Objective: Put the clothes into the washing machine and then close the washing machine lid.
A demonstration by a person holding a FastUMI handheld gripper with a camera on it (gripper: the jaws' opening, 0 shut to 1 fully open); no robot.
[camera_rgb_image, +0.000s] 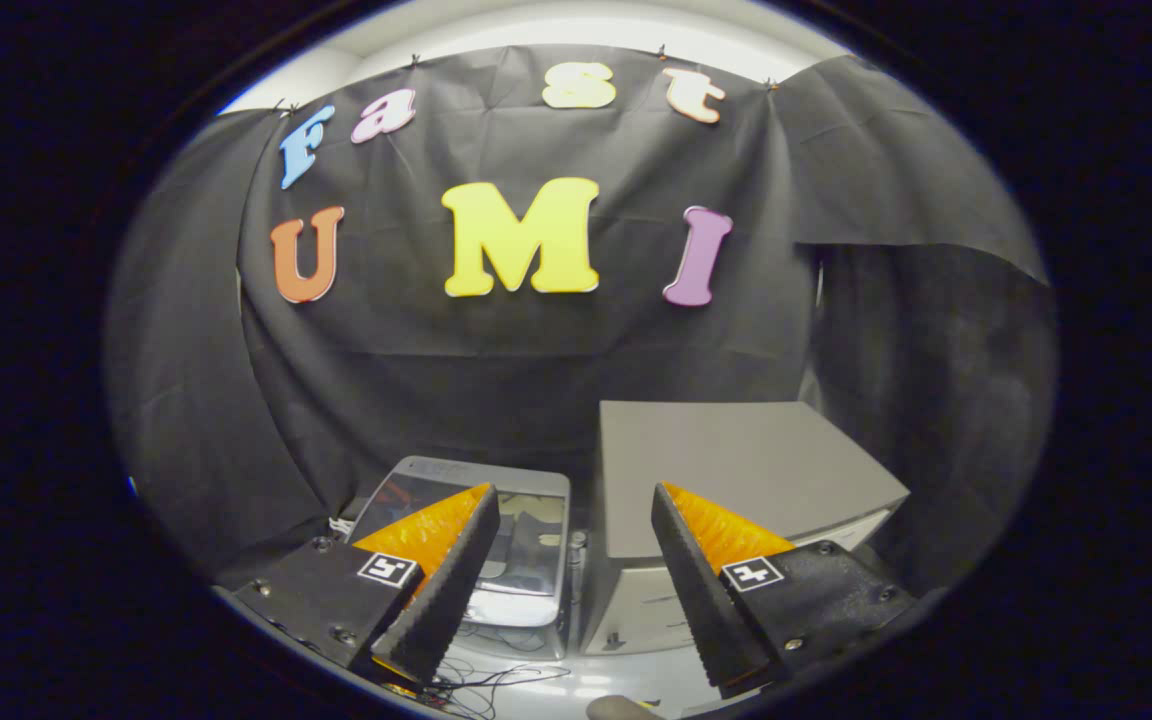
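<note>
Surface: I see a pale table (626, 690).
On it, 11 o'clock: washing machine (496, 560).
1 o'clock: grey box (736, 470).
6 o'clock: thin cables (496, 680).
Gripper (571, 570): fingers apart, nothing held.

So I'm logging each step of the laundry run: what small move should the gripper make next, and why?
Probably ease the gripper forward and down toward the washer, as far as one can judge. Its fingers are open with nothing between them, the washer's lid looks down, and a grey box stands beside it. No clothes can be made out, so getting closer and lower to find them seems the sensible start.
</note>
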